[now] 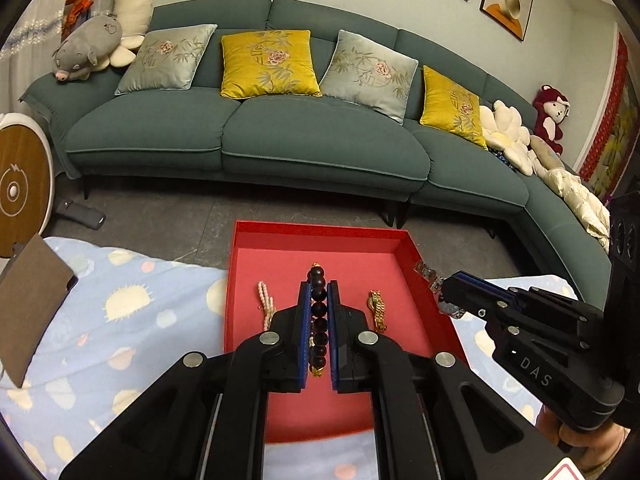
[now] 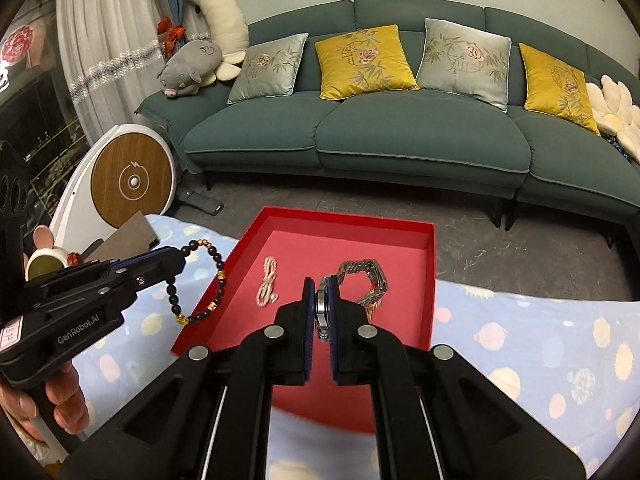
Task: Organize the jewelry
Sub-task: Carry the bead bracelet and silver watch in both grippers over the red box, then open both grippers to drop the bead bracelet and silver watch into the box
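The left gripper (image 2: 182, 258) clenches a loop of round dark beads with gold spacers, the beaded bracelet (image 2: 200, 280), held just left of the shallow red tray (image 2: 352, 224). On the tray's matte pink floor lie a coiled pink strand (image 2: 267, 282) and a gold link bracelet (image 1: 377, 310). The right gripper (image 2: 320, 284) grips a silver metal watch (image 2: 362, 280) by its case, its linked band arching over the tray's right side.
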Tool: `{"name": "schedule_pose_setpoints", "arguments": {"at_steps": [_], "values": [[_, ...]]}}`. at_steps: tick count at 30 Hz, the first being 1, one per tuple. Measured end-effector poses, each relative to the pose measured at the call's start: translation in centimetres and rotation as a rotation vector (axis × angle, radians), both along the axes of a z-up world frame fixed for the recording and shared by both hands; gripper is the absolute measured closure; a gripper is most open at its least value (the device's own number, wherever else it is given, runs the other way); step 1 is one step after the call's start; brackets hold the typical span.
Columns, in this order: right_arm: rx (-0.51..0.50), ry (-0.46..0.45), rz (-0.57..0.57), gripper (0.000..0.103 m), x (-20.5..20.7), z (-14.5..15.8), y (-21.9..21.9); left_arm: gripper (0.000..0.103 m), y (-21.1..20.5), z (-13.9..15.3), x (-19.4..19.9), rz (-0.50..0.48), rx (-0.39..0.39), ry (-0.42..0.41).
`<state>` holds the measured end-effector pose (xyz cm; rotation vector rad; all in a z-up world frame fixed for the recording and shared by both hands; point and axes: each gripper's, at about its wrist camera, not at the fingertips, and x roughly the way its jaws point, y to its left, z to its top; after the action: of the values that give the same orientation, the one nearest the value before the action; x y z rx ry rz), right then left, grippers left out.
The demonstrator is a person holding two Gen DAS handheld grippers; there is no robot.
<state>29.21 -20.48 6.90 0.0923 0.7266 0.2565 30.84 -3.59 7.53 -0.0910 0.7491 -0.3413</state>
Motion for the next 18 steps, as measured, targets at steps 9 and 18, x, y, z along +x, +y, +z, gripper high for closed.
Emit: {"name": "schedule_pose_setpoints", "arguments": {"at_steps": [9, 18], "values": [[0.031, 0.048, 0.01, 0.098, 5.5, -4.6, 0.7, 0.098, -2.1, -4.4, 5.0, 0.016, 0.043, 0.035], [0.028, 0.105, 0.022, 0.098, 7.3, -8.0, 1.3, 0.098, -2.3, -7.4, 6.4, 0.01, 0.078, 0.08]]}}
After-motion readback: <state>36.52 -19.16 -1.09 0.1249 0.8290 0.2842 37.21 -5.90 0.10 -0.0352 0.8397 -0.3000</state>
